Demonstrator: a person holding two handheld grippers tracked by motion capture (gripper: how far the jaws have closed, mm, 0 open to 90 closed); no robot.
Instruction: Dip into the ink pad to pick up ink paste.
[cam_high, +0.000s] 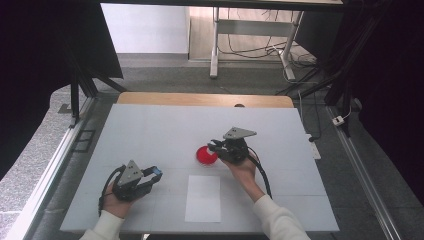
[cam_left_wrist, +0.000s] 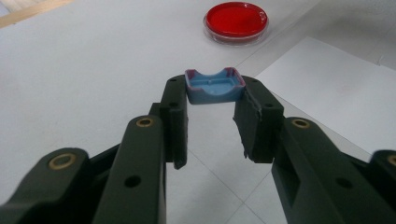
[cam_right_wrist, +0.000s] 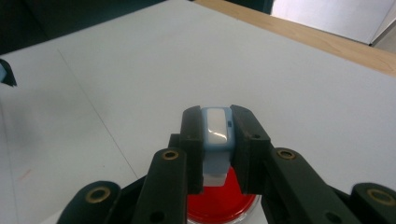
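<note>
Right gripper (cam_right_wrist: 217, 140) pinching a small pale-blue applicator (cam_right_wrist: 216, 128) over the red petri dish (cam_high: 206, 155); left gripper (cam_high: 150, 176) clamped on a blue cap (cam_left_wrist: 215, 87).

We hold the cap by its two side walls, hollow side up, low over the white table (cam_high: 150, 130), well left of the dish. The applicator sits squarely between the right jaws, its white lower end hanging just above the red surface; we can't tell if it touches. Dish sits mid-table, just beyond the white paper sheet (cam_high: 203, 198). We judge both plastic parts light, stiff and a bit slick, so flat-side grips like these suit. The dish looks light too and likely to skid or tip if we press off-centre; we'd take it by the rim.
</note>
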